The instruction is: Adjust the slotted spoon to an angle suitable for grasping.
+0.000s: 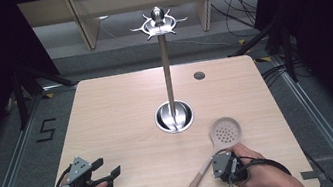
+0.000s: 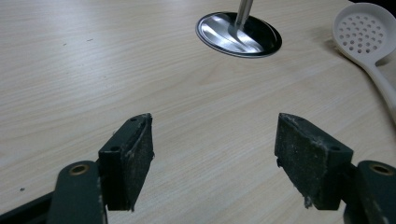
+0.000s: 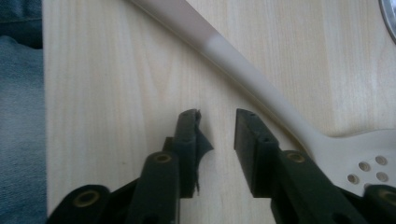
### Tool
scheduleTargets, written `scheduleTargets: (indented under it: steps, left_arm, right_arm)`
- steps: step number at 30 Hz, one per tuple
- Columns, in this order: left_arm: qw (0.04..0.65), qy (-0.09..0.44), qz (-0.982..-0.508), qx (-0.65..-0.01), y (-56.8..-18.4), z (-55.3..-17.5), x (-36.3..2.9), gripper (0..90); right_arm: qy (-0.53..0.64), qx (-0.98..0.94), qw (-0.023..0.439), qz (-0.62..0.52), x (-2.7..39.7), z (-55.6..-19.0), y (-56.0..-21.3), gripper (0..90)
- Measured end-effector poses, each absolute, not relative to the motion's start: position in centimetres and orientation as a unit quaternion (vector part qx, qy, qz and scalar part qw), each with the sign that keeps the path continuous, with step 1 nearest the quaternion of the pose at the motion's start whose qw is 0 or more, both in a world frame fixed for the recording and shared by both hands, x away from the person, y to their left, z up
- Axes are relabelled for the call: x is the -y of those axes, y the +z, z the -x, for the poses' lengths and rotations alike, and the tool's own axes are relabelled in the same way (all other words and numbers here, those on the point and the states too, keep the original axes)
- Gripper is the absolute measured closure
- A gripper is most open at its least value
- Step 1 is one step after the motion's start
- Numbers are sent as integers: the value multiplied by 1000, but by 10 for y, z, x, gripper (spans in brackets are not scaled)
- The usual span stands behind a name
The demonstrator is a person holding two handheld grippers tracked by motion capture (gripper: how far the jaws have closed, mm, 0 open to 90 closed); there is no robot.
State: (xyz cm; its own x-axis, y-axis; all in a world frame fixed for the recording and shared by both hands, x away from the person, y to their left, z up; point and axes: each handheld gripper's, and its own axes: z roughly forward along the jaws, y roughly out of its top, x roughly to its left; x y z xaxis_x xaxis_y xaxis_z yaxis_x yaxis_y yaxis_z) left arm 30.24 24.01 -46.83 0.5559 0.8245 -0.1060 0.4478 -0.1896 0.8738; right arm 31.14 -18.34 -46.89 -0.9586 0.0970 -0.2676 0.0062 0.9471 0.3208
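Pale wooden desk (image 1: pixel 121 110), dark surrounds — slotted spoon (image 1: pixel 225 132) lying flat near the right tool (image 3: pixel 217 116), jaws narrowly parted, empty beside its neck, seemingly lining up; left tool (image 2: pixel 212 140) wide open, empty — utensil stand (image 1: pixel 173 115) behind.

— Where does the stand (image 1: pixel 166 68) sit?
— On the table (image 1: pixel 116 111), near its middle, with its base (image 1: pixel 174 116) toward the person and its hooked top (image 1: pixel 158 24) rising over the far edge.

— And the slotted spoon (image 1: pixel 214 154)?
— It lies flat on the table, right of the base and nearer the person, bowl toward the stand, handle running back toward the near edge.

— The grippers?
— The right gripper (image 1: pixel 224 165) is just beside the spoon's handle; the left gripper (image 1: pixel 105 170) is well apart, over the near left of the table.
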Motion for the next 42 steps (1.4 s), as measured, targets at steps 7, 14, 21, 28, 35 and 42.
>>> scheduleTargets:
  steps: [7,14,21,28,35,42]
  left_arm:
    - [471,207,-749,-418,-467,-302,-242,278]
    - [476,198,-745,-423,-468,-302,-240,277]
    - [476,199,-743,-427,-468,-301,-241,277]
    - [474,201,-749,-417,-468,-302,-242,276]
    - [481,189,-737,-435,-468,-301,-240,276]
    - [480,191,-740,-431,-468,-300,-241,275]
  right_arm:
    - [145,-981,128,-25,181,-312,-466,697]
    - [137,-982,121,-41,182,-325,-460,709]
    - [122,-985,121,-10,171,-330,-459,621]
    - [132,-985,91,62,140,-323,-453,564]
    - [119,-984,64,115,117,-315,-458,548]
    - [96,-981,57,159,98,-310,-462,541]
